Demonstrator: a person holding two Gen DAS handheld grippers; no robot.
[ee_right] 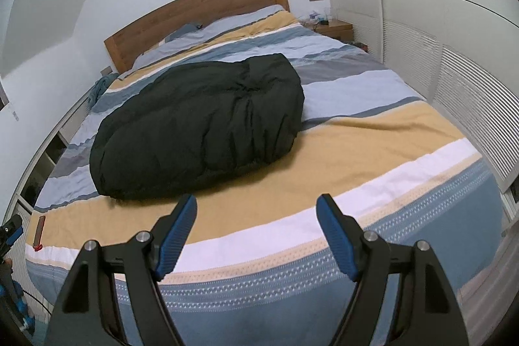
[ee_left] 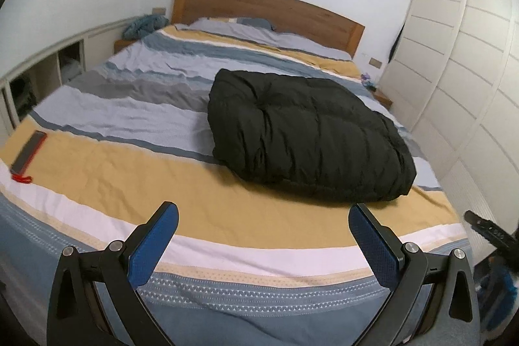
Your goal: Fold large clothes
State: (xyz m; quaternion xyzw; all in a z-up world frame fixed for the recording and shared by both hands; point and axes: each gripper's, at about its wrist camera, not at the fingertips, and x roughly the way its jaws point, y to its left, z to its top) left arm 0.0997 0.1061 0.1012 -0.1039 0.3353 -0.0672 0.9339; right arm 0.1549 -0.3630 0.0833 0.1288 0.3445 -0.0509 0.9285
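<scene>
A black puffy jacket (ee_left: pixel 308 135) lies folded into a thick bundle on the striped bed cover (ee_left: pixel 129 171). In the right wrist view the same jacket (ee_right: pixel 201 128) sits left of centre on the bed cover (ee_right: pixel 373 135). My left gripper (ee_left: pixel 263 213) hovers over the foot of the bed, short of the jacket, jaws wide open with nothing between them. My right gripper (ee_right: pixel 257 204) also hangs over the foot end, apart from the jacket, open and empty. The tip of the other gripper (ee_left: pixel 483 227) shows at the right edge of the left wrist view.
A dark phone-like slab with a red strap (ee_left: pixel 27 153) lies near the bed's left corner, seen too as the slab (ee_right: pixel 39 227). A wooden headboard (ee_left: pixel 269 10) stands at the far end. White wardrobe doors (ee_right: pixel 421 21) run along the right; a nightstand (ee_right: pixel 334 29) sits beside them.
</scene>
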